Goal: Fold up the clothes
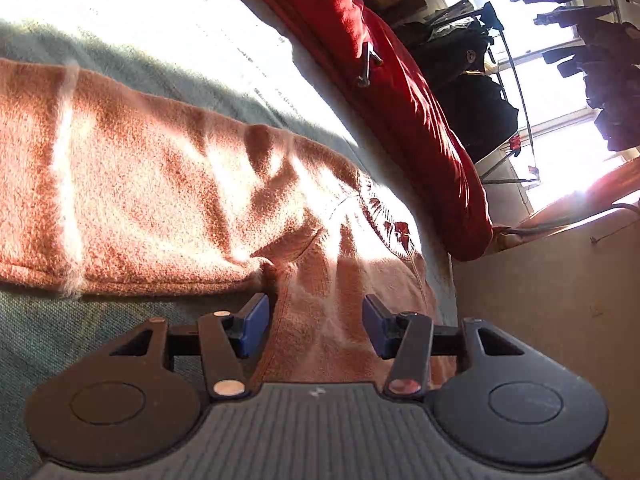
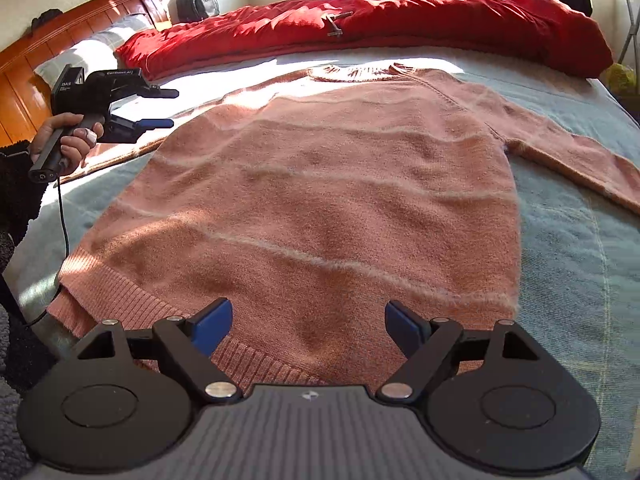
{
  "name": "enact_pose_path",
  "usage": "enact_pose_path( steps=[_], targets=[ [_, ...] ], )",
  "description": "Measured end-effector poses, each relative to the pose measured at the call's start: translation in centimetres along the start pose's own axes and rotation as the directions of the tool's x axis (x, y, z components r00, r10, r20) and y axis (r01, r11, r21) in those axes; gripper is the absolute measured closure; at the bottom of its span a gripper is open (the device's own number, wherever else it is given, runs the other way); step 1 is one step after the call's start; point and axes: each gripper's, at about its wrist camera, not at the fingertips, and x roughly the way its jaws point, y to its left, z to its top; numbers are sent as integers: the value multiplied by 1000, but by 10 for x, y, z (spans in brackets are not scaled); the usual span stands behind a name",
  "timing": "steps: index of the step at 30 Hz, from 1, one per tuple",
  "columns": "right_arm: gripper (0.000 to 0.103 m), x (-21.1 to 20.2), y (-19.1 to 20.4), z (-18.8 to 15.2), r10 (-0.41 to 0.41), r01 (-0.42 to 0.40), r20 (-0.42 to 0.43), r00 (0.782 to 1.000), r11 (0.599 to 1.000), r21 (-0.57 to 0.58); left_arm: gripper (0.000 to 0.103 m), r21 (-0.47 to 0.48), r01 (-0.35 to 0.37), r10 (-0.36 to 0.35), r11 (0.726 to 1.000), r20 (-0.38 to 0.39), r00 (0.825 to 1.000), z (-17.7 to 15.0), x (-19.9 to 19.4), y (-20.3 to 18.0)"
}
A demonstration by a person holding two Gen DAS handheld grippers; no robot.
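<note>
One sweater point(image 2: 320, 200), salmon-pink knit with thin pale stripes, lies flat on a grey-blue bedspread point(image 2: 572, 264); it fills the middle of the right wrist view, ribbed hem at the lower edge, neckline toward the top of the frame, one sleeve stretched out to the right edge.

Left gripper point(image 2: 160, 108): seen at the left of the right wrist view, held in a person's hand point(image 2: 66, 142) with a dark sleeve point(image 2: 16, 188) and a cable point(image 2: 63, 216) trailing down. Its two blue-tipped fingers are spread apart with nothing between them, hovering above the sweater's other sleeve. In its own wrist view the left gripper sits close over the fabric at lower centre, blue pads point(image 1: 254, 328) parted, knit cloth visible in the gap, not pinched.

Right gripper point(image 2: 308, 328): lower centre of its own view, jaws wide, empty, poised just over the ribbed hem.

Red quilt point(image 2: 400, 24): bunched along the far side of the bed, upper part of the frame, with a small metal object point(image 2: 334, 24) lying on it.

Wooden headboard point(image 2: 60, 40): upper left corner.

Dark backpack point(image 2: 196, 4): behind the quilt, top left of centre.

Strong sunlight washes out part of the bedspread in the left wrist view.
</note>
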Motion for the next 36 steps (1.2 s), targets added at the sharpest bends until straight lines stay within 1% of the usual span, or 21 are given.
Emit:
enact_pose_path(
  steps=[2,6,7,8,9,10,12,13,15,16,17,18,19,21,24,25,27,31,32,34,36],
  targets=[
    [16,2,-5,2,-13,13,0,1000,999,32,52,-53,1,-2,999,-26,1000,4,17,11],
    [16,10,-6,9,-28,28,-9,1000,998,49,52,-140,59,-61,988,-11,998,10,39,20],
    [16,13,-4,11,-29,29,-13,1000,999,44,54,-146,63,-63,987,3,998,12,43,20],
    [16,15,-3,14,-30,31,-15,999,999,38,58,-136,56,-54,989,23,998,15,47,18],
    [16,18,-1,17,-31,31,-18,999,999,33,77,-114,38,-32,993,50,998,17,48,15],
    [16,21,0,19,-28,29,-21,999,999,30,83,-72,1,6,997,87,996,18,47,9],
    [16,24,1,24,-27,27,-25,999,999,22,89,-7,-45,45,999,146,988,20,43,0],
    [16,25,2,26,-28,29,-26,999,999,18,89,20,-68,64,997,164,984,20,40,-4],
    [16,26,2,28,-33,33,-29,999,999,11,89,102,-162,141,981,192,971,18,36,-13],
    [16,27,1,29,-36,36,-31,999,999,9,88,130,-196,169,972,192,967,17,35,-15],
    [16,28,0,30,-39,40,-35,999,999,10,85,146,-207,179,967,182,967,16,33,-15],
    [16,28,-1,31,-45,45,-38,998,999,12,84,158,-216,189,963,171,967,15,30,-14],
    [16,29,-3,31,-53,54,-42,998,998,14,82,179,-220,192,959,164,968,13,27,-17],
    [16,28,-7,34,-67,68,-42,997,998,11,75,254,-214,177,943,162,971,5,28,-32],
    [16,25,-13,42,-78,78,-25,997,997,0,70,364,-203,154,909,158,975,-8,29,-54],
    [16,23,-16,47,-79,79,-15,997,997,-5,68,400,-198,147,895,155,977,-13,30,-61],
    [15,25,-21,61,-78,78,7,997,997,-26,57,470,-189,133,862,150,980,-21,31,-76],
    [14,51,-30,99,-105,109,41,994,990,-90,56,600,-167,105,782,137,985,-39,32,-106],
    [14,59,-32,109,-114,118,48,992,987,-105,56,617,-168,111,768,131,985,-42,36,-108],
    [14,78,-41,126,-125,130,51,991,986,-102,57,616,-190,153,764,113,982,-44,53,-102],
    [14,93,-56,133,-118,121,56,991,992,-48,57,584,-237,226,777,93,970,-42,68,-85]
  ],
)
